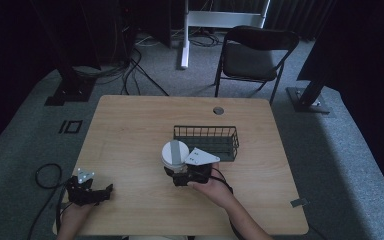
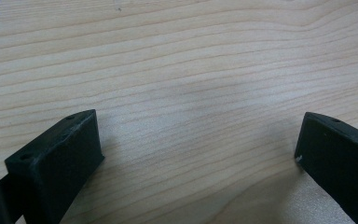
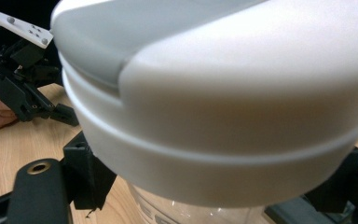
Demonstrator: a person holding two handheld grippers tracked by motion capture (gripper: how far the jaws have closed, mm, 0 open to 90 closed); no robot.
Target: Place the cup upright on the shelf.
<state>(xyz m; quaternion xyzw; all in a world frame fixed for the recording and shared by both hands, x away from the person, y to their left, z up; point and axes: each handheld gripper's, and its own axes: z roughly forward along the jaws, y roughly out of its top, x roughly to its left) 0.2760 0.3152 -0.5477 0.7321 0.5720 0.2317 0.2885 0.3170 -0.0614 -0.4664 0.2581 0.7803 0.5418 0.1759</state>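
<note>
A clear container with a wide white and grey lid (image 1: 175,152) stands near the middle of the wooden table (image 1: 130,125), just left of a dark wire basket (image 1: 205,128). My right gripper (image 1: 181,178) is shut on the container from the near side. In the right gripper view the lid (image 3: 223,93) looms close, and the black jaws clasp the clear body below it on both sides. My left gripper (image 1: 105,192) rests low at the table's near left corner. It is open, with bare wood between its fingers (image 2: 60,154). The left gripper (image 3: 23,88) also appears far off in the right gripper view.
The basket looks empty and lies right of the container. A round cable hole (image 1: 218,110) sits near the table's far edge. A folding chair (image 1: 255,55) stands behind the table. Cables lie on the floor at the left.
</note>
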